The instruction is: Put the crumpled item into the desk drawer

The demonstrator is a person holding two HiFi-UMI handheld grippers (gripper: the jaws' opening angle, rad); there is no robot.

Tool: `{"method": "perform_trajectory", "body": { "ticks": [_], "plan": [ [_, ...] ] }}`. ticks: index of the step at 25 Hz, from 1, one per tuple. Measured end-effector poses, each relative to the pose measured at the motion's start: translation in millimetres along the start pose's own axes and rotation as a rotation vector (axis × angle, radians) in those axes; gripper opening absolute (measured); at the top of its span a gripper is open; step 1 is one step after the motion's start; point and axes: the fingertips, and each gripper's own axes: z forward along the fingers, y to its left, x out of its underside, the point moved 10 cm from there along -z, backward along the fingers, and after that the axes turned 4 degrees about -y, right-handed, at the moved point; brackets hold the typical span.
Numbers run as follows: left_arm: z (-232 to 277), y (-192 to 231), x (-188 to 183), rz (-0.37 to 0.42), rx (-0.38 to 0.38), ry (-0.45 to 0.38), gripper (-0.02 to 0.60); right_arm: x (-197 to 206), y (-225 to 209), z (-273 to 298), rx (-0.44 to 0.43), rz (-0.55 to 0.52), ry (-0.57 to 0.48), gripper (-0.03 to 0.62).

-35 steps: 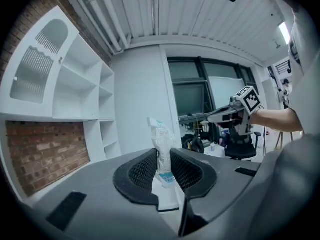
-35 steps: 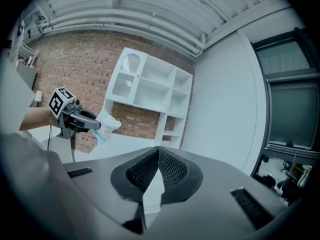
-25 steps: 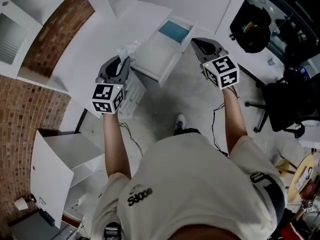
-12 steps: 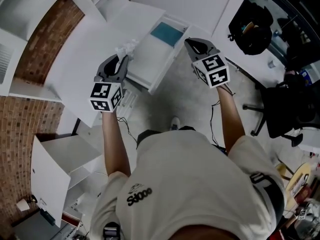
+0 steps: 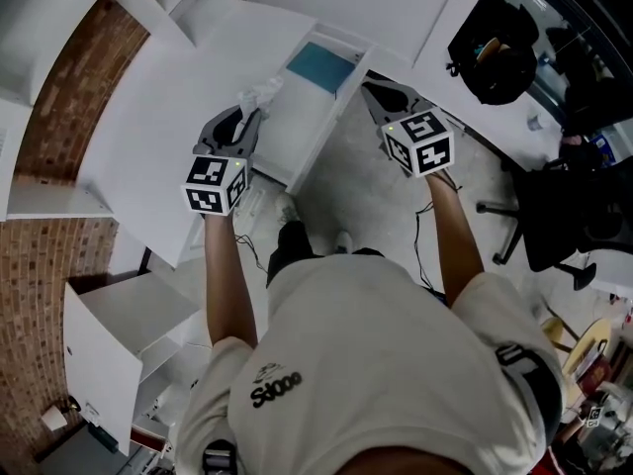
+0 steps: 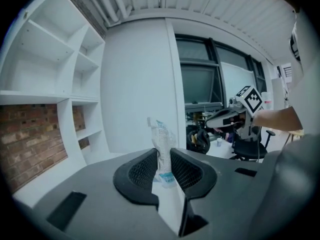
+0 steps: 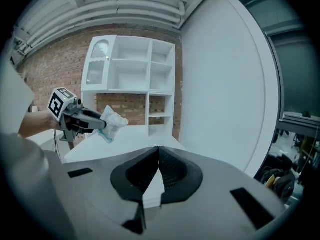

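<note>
— What have I got, nearest first?
— Two grippers, each carrying one marker cube (image 5: 216, 184). Your left gripper (image 5: 247, 119) is clamped on one crumpled plastic wrapper (image 5: 262, 94), white with a little blue print, which sticks up from between the pads. Your right gripper (image 5: 376, 89) grasps nothing, its jaws pressed tip to tip.
— Where's the wrapper against the drawer?
— One desk drawer (image 5: 297, 122) stands pulled out of the white desk (image 5: 168, 117). The wrapper hangs at the drawer's left edge, not inside it. Your right gripper sits at the drawer's right side, so the drawer lies between the two.
— Anything in it?
— One flat teal thing (image 5: 322, 66) at the drawer's far end; I can't tell what it is.
— And beyond?
— Right of the drawer, well apart, one black office chair (image 5: 554, 216). Left of the drawer, one white shelf unit (image 7: 132, 81) against brick.
</note>
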Motion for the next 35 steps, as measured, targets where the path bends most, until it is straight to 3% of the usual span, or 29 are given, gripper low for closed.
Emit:
{"method": "perform_trajectory", "body": {
  "ticks": [11,17,26,35],
  "plan": [
    [104,70,38,-0.043,0.117,0.101,0.086,15,-37,74,0.089,0.072,0.068,0.006],
    [174,99,68,-0.046,0.189,0.183,0.086,44,-62,111,0.149,0.133,0.126,0.006],
    [264,102,134,-0.114,0.336,0.317,0.086,87,-74,135,0.261,0.213,0.244,0.006],
    [338,83,210,-0.196,0.494,0.467,0.086,117,-84,156,0.352,0.375,0.308,0.006]
  ]
}}
